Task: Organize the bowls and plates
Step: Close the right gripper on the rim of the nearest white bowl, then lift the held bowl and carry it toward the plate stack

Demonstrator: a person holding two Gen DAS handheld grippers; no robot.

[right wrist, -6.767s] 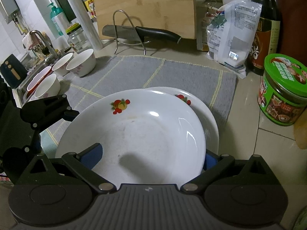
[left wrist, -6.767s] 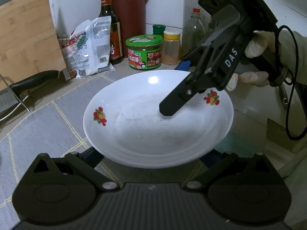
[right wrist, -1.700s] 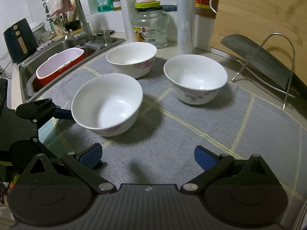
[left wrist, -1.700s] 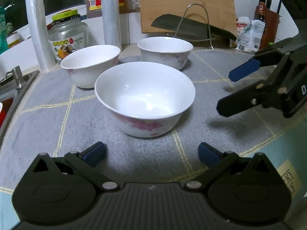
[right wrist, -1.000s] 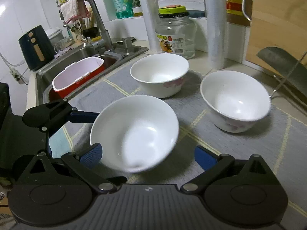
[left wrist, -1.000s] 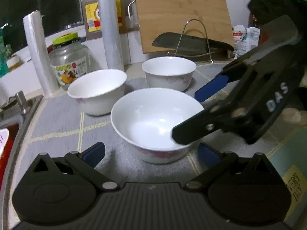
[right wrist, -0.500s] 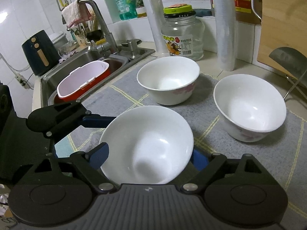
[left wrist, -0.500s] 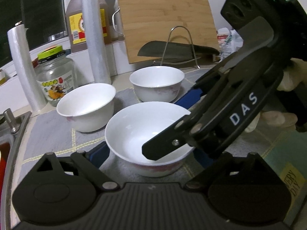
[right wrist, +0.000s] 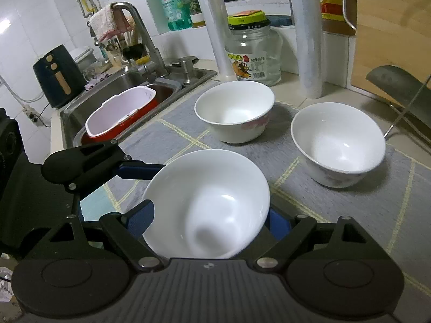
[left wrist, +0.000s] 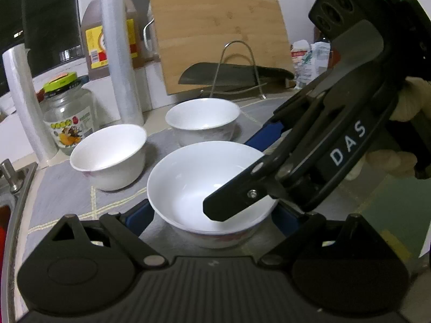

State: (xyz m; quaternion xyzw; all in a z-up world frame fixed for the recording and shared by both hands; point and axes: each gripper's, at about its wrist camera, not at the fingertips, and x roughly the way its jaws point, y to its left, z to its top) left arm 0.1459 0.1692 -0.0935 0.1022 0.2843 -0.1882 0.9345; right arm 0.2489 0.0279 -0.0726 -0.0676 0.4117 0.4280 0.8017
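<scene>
A white bowl (left wrist: 188, 177) with a pink pattern sits nearest on the grey mat (left wrist: 67, 188). My left gripper (left wrist: 210, 212) is shut on it, blue pads pressing on its left and right sides. My right gripper (left wrist: 234, 175) comes in from the right, one finger across the bowl's mouth and the other behind its far rim. In the right wrist view the same bowl (right wrist: 210, 188) looks tilted between the closing jaws of my right gripper (right wrist: 210, 219), both pads against its wall. One of the left gripper's fingers (right wrist: 134, 167) touches its far-left rim. Two more white bowls (right wrist: 234, 107) (right wrist: 336, 140) stand behind.
A sink with a red and white tub (right wrist: 121, 113) lies left of the mat. A glass jar (right wrist: 253, 51) and two rolls of film (right wrist: 212, 27) stand at the back. A bamboo board (left wrist: 221, 40) and a cleaver on a wire rack (left wrist: 231, 72) lean behind the bowls.
Both grippers stood wide open around the near bowl a second ago; now both have closed onto it. The bowl now looks tilted in the right wrist view.
</scene>
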